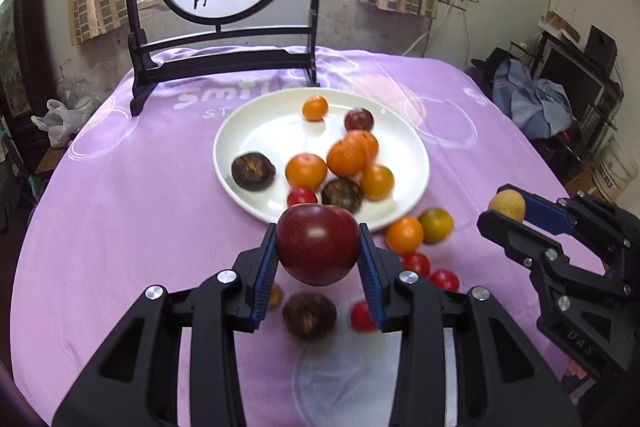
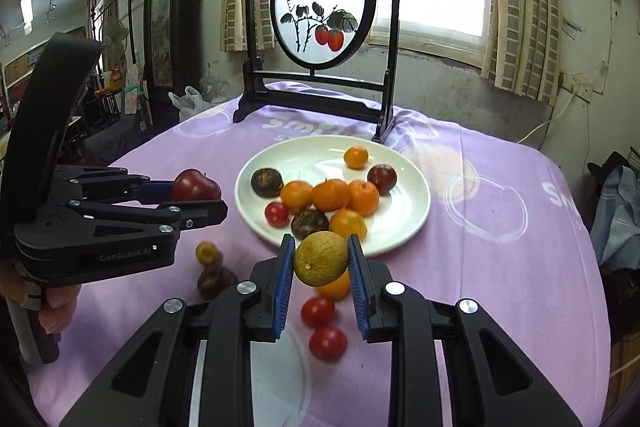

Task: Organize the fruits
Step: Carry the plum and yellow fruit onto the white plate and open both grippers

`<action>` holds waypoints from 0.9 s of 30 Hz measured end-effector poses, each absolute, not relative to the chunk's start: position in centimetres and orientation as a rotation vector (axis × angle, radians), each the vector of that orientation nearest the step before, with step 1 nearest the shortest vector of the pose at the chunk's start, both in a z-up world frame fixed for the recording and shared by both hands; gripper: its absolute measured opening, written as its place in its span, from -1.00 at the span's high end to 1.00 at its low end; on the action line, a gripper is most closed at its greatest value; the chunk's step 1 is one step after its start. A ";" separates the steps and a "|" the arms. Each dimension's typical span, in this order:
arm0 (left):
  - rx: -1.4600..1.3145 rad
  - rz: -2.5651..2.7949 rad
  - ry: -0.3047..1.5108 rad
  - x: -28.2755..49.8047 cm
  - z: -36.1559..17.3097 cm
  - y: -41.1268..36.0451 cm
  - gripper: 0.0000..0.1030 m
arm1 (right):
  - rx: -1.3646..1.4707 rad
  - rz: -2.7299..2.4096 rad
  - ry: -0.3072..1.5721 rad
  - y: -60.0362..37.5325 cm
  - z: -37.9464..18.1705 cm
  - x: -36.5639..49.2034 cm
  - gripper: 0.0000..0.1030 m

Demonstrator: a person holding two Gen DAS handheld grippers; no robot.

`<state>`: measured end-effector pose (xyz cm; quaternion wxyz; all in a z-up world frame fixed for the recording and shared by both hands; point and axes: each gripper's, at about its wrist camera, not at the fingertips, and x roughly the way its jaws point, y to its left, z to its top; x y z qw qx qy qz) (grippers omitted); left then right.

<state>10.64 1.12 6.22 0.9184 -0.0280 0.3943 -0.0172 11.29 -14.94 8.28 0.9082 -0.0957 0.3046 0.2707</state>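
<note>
Here, a dark red apple (image 1: 318, 245) is clamped between the blue pads of the left gripper (image 1: 319, 247) and is held above the purple tablecloth (image 1: 120, 227), just at the 6 o'clock rim of the white plate (image 1: 240, 131). A yellowish round fruit (image 2: 321, 258) is pinched in the same way by the right gripper (image 2: 320, 261), also raised near the plate's 6 o'clock edge. On the plate, several oranges (image 1: 346, 157) are clustered around the centre, with one small orange (image 1: 315, 107) set apart at 12 o'clock, a dark brown fruit (image 1: 253, 171) at 9 o'clock and a small red tomato (image 1: 301, 197) at 6 o'clock. On the cloth, off the plate, two loose oranges (image 1: 404, 235) are seen at the plate's 5 o'clock, touching each other, with two cherry tomatoes (image 2: 327, 343) nearer the camera. Another dark fruit (image 1: 310, 315) is found under the left gripper. A framed round painting (image 2: 322, 5) is stood at 12 o'clock behind the plate.
</note>
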 end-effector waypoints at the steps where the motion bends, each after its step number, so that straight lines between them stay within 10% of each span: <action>1: -0.063 -0.028 0.812 11.2 6.2 1.3 0.28 | -0.195 0.560 0.630 -14.7 8.3 11.8 0.48; 27: -0.142 0.145 0.898 22.9 2.1 6.0 0.20 | -0.214 0.556 0.732 -6.1 4.0 21.5 0.23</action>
